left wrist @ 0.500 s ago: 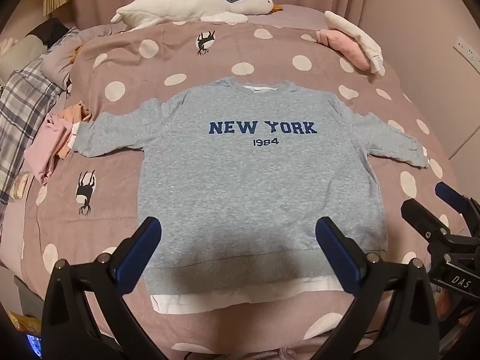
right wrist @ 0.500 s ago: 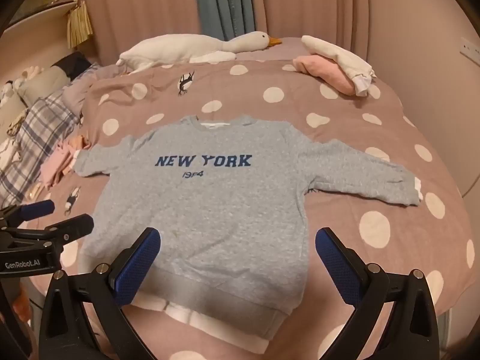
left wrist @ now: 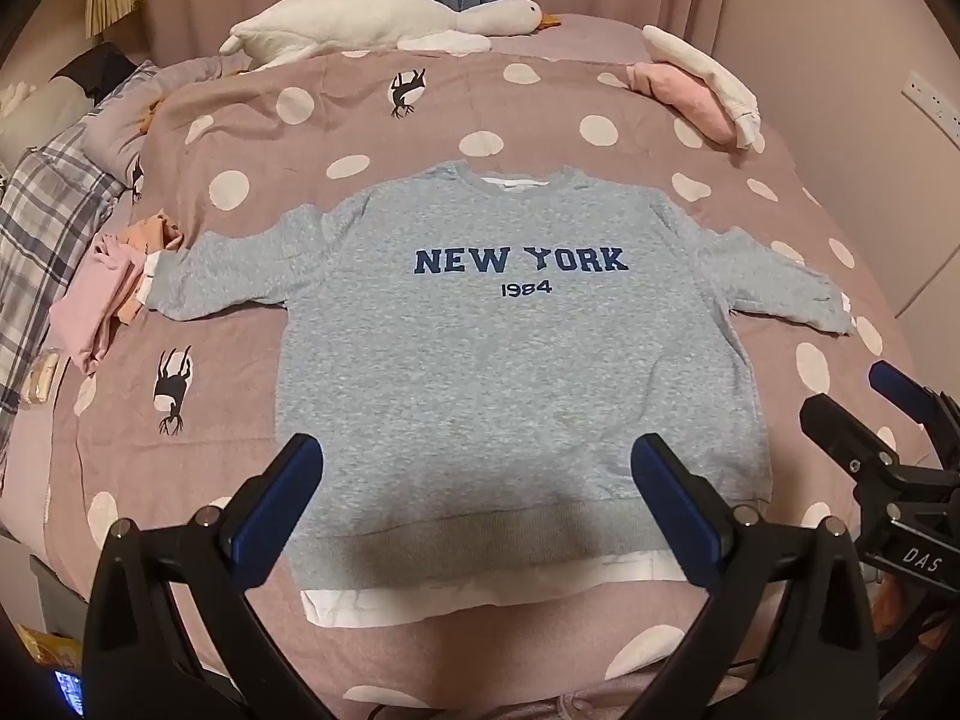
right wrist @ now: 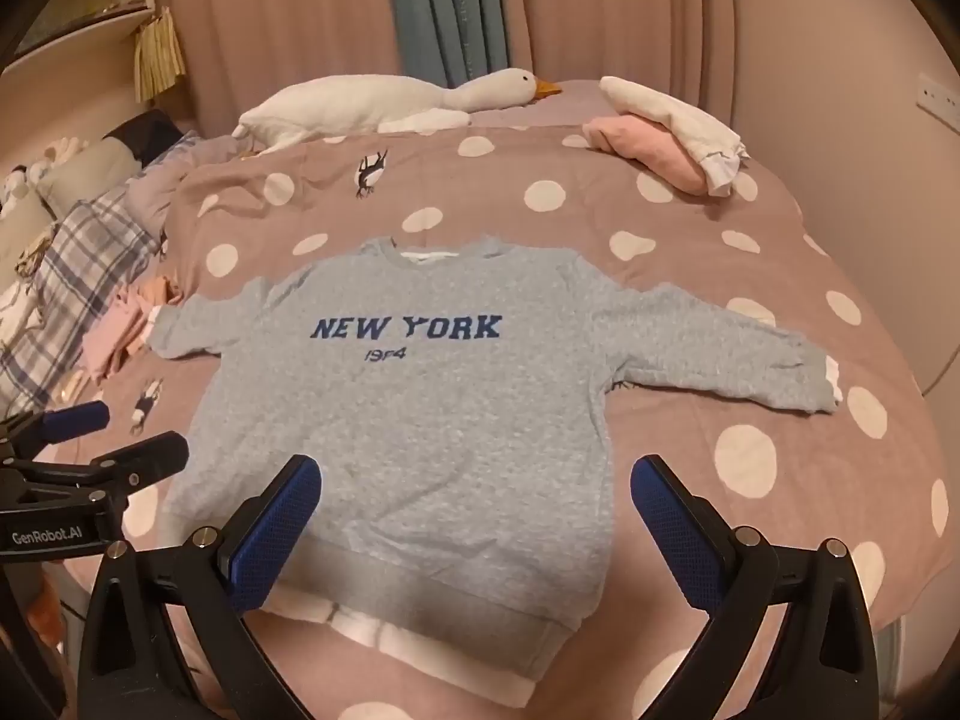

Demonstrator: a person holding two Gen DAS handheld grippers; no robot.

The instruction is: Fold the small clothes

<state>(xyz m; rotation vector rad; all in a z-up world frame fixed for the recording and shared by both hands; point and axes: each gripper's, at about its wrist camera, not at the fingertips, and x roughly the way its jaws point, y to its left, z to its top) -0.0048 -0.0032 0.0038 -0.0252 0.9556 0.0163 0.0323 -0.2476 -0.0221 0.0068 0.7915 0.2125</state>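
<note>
Hovering wide open and empty at 6 o'clock, the left gripper (left wrist: 477,480) and right gripper (right wrist: 477,501) could pinch the dotted bedcover (left wrist: 372,114) with the grey NEW YORK sweatshirt (left wrist: 510,360), bunching the fold.

A bed (right wrist: 690,276) fills the room, covered in a dusty-pink duvet with white polka dots. Behind it hang pink curtains (right wrist: 300,18) with a teal curtain panel (right wrist: 456,6) between them. A plain wall (right wrist: 840,48) on the right carries a white socket (right wrist: 939,101). A shelf edge (right wrist: 90,18) shows at upper left. The light is warm and dim.
</note>
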